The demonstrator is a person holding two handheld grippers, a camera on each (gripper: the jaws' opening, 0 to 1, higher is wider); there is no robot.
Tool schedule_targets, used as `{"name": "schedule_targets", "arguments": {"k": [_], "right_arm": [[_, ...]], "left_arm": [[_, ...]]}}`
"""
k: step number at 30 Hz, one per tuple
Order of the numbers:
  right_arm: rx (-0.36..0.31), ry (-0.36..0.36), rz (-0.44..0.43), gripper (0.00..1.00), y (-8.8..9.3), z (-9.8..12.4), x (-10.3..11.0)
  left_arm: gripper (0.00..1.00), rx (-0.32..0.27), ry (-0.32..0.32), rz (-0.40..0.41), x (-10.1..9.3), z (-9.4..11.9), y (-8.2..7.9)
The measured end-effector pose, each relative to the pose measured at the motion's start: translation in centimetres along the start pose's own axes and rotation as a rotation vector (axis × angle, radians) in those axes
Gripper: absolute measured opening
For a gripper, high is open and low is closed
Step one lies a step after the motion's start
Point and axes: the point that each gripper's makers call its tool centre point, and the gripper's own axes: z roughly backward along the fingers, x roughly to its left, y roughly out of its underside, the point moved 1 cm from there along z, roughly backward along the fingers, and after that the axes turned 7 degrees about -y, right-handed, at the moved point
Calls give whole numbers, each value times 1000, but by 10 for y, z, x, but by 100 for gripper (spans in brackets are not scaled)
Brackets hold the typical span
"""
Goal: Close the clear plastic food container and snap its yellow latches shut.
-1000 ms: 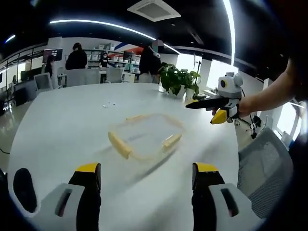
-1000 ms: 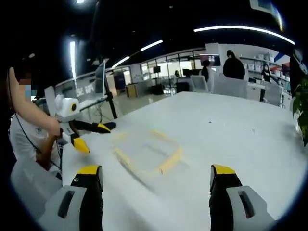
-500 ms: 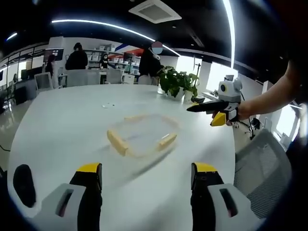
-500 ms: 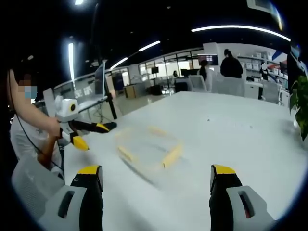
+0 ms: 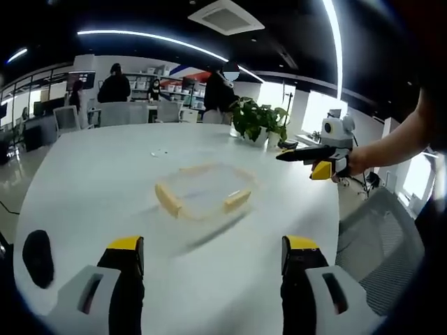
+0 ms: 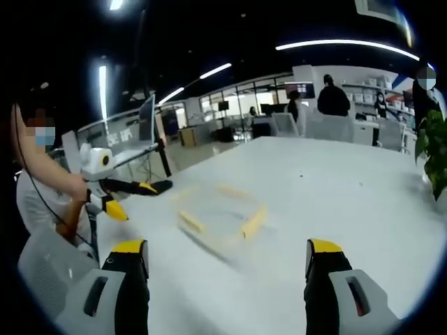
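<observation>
In the left gripper view, the left gripper (image 5: 213, 279) hangs over the near edge of the desk (image 5: 91, 181), jaws spread wide with nothing between them. The container (image 5: 204, 190) lies out toward the middle of the desk, well apart from the jaws, its yellow latches (image 5: 168, 200) showing along its sides; blur hides whether the lid is seated. The right gripper (image 5: 316, 158) is held above the desk's right edge, apart from the container. A plant (image 5: 260, 120) stands at the far edge.

In the right gripper view, the right gripper (image 6: 227, 279) is also spread and empty, over the desk's edge, with the container ahead and the left gripper at the left side, 2 jaws parted.

I'd judge this the approach, no latch touched yet. Next, both grippers need to come in to the container, steady it, press the lid down and push each latch shut.
</observation>
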Motion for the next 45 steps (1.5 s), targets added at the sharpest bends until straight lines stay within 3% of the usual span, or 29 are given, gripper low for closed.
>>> {"name": "schedule_targets", "arguments": {"k": [16,45], "right_arm": [[-1,7,-10,95,12,20,18],[4,-13,-8,100,33,30,57]], "left_arm": [[85,3,-16,32,-9,21,16],[90,-15,-25,44,-32,42,30]]}}
